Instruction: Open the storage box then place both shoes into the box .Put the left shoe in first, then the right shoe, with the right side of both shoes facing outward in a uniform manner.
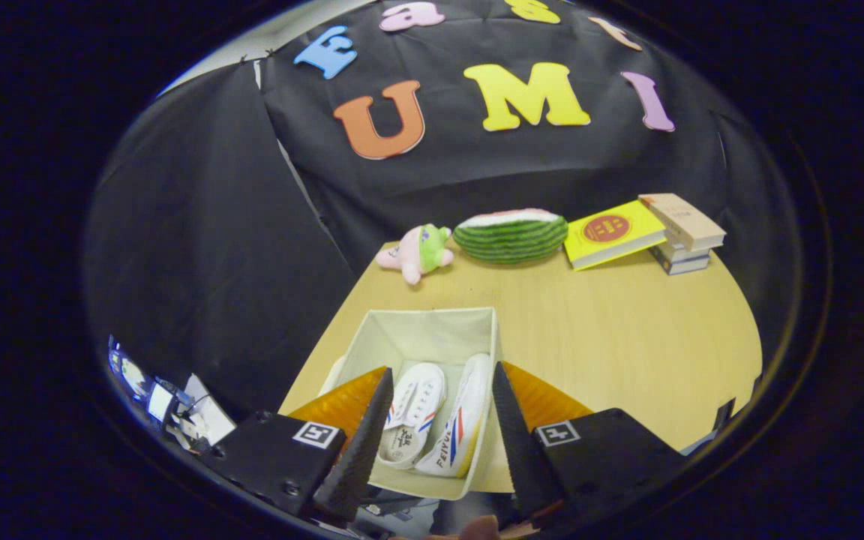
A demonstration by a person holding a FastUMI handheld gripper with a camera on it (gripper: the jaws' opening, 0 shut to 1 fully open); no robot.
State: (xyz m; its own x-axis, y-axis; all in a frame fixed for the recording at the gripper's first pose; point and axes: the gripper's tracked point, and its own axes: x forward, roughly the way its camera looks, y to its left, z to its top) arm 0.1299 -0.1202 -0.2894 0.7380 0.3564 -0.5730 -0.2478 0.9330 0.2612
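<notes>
— Looking along the hand-held gripper, how do its fingers stand?

— They are spread apart with nothing pinched between them. Both black ribbed fingers hang above the near part of the storage box, one over each side of its opening.

— And the box itself?

— It is a pale fabric box, open at the top, sitting on the near left part of the wooden tabletop. Both shoes lie inside it, seen between the fingers.

— How do the shoes lie?

— The left-hand shoe is a white canvas sneaker shown from above, its insole and laces in view, with red and blue stripes on its side. The right-hand shoe leans on its side against the box wall beside it, also white with red and blue stripes. The two touch or nearly touch.

— Anything else on the tabletop?

— Along the far edge, well beyond the box, sit a pink and green plush toy, a watermelon-shaped cushion, a yellow book leaning on a stack of books.
</notes>
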